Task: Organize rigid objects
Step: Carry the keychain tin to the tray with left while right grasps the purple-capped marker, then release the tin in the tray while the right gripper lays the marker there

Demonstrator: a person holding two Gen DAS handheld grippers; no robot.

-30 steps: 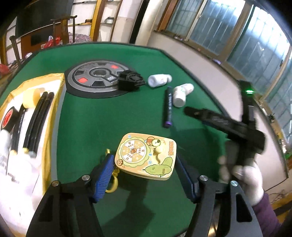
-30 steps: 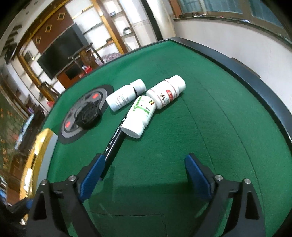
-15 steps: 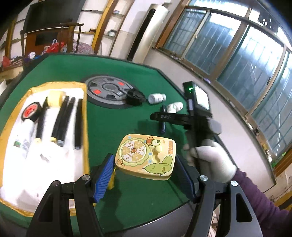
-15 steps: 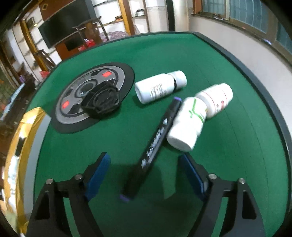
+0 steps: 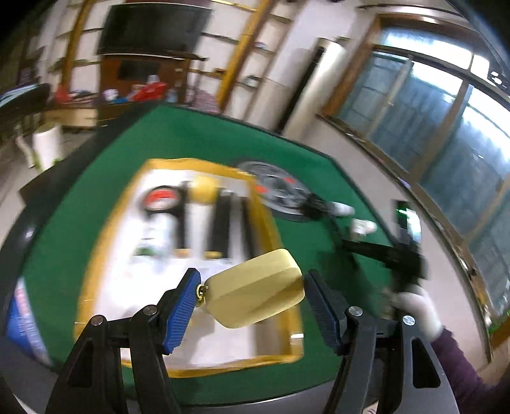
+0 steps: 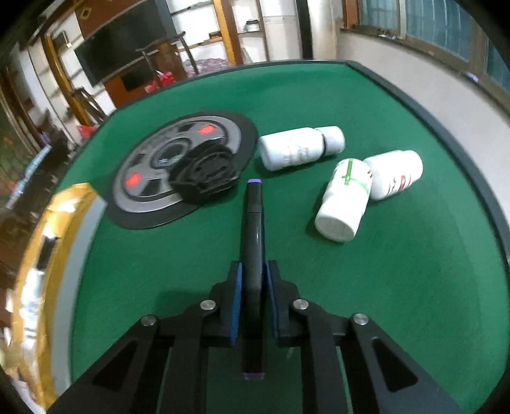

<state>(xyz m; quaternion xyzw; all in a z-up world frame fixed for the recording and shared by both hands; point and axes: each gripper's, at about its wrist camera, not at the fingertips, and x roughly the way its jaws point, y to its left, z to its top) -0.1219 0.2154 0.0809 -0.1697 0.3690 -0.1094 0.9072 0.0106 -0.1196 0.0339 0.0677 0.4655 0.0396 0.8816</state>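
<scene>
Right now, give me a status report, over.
Left gripper shut on yellow toy case, over tray. Right gripper shut on black marker. White bottles lie clear beside it.

A green felt table [image 6: 398, 286] with a dark raised edge fills most of both views. At its centre sits a round grey and black disc [image 6: 178, 172] bearing 2 red marks. Behind the table, a dark flat screen [image 6: 118, 54] hangs on the wall among wooden shelving with yellow-brown uprights [image 6: 223, 28]. A dark wooden cabinet [image 5: 134, 82] holds red and white clutter, too blurred to identify. Large windows with brown frames [image 5: 446, 127] run along the wall beside the table. A tall pale cylindrical unit [image 5: 318, 82] stands in the corner.
</scene>
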